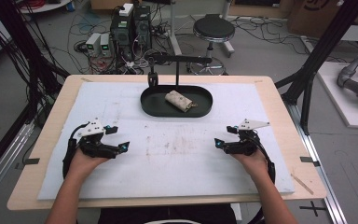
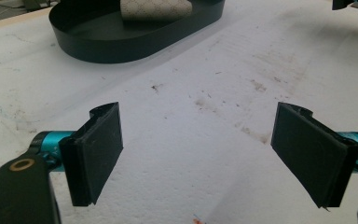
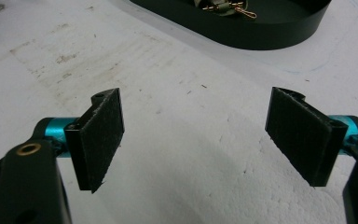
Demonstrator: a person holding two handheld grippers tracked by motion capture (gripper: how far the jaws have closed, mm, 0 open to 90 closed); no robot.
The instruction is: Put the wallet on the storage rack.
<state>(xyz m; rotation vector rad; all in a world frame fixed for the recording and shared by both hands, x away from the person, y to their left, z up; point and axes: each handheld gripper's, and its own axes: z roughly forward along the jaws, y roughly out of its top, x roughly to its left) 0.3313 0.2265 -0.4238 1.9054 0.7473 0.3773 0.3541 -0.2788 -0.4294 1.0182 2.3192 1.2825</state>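
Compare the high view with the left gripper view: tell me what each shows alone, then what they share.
High view alone: both hands, the left gripper and right gripper resting apart on the white mat, the black stool and floor cables beyond the table.

Left gripper view alone: its own pads close up, standing wide open with nothing between them, over brown stains on the mat.

Both: the black oval tray and the patterned pouch lying in it.

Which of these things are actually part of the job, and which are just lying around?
In use:
- patterned beige rolled pouch
- black oval tray
- left claw, open
- right claw, open

Lying about:
- black round stool
- computer towers
- floor cables
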